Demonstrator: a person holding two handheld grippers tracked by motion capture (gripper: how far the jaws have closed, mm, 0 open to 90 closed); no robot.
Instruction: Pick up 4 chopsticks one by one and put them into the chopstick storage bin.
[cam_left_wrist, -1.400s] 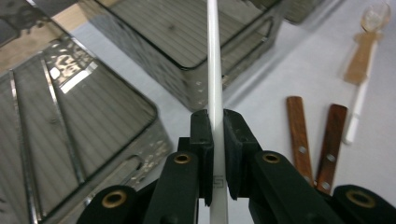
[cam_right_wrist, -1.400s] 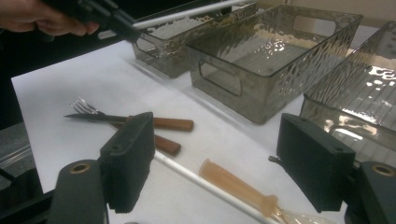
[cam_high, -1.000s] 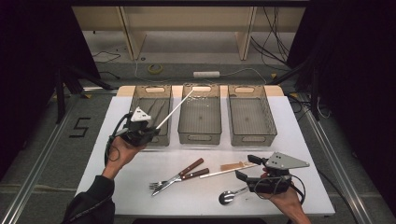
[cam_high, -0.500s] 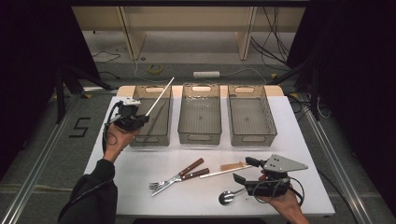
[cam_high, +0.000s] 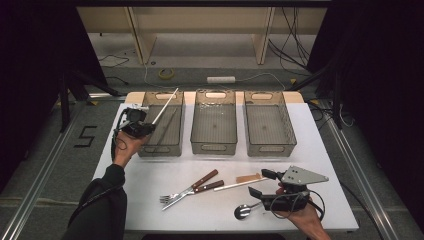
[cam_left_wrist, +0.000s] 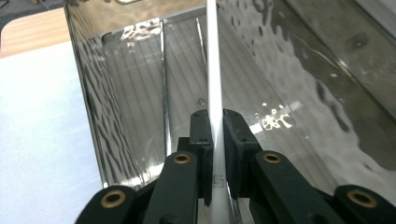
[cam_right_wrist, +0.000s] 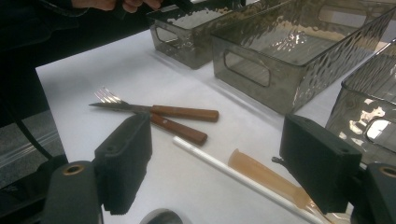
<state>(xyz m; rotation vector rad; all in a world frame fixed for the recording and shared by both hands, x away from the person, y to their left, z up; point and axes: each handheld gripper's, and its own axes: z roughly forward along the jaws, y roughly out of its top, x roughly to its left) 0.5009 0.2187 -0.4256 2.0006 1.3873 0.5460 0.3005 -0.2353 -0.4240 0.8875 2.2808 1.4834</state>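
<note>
My left gripper (cam_high: 146, 128) is shut on a white chopstick (cam_high: 165, 105), which slants up and away over the left bin (cam_high: 160, 150). In the left gripper view the chopstick (cam_left_wrist: 214, 79) runs straight up between the closed pads, above the bin floor (cam_left_wrist: 261, 154), where a thin dark stick (cam_left_wrist: 163, 98) lies. My right gripper (cam_high: 260, 183) rests open near the table's front right. Its jaws (cam_right_wrist: 217, 137) stand wide over a second white chopstick (cam_right_wrist: 224, 170) and a tan handle (cam_right_wrist: 266, 177), touching neither.
A fork (cam_high: 176, 196) and a knife (cam_high: 200, 188) with wooden handles lie crossed at front centre. A spoon (cam_high: 244, 210) sits by the right gripper. The middle bin (cam_high: 214, 148) and right bin (cam_high: 270, 149) stand behind. The left forearm (cam_high: 107, 190) reaches over the table's left edge.
The left gripper has carried the white chopstick leftward and a little lower, so its tip swung from over the middle bin to over the left bin. The right gripper has stayed put.
</note>
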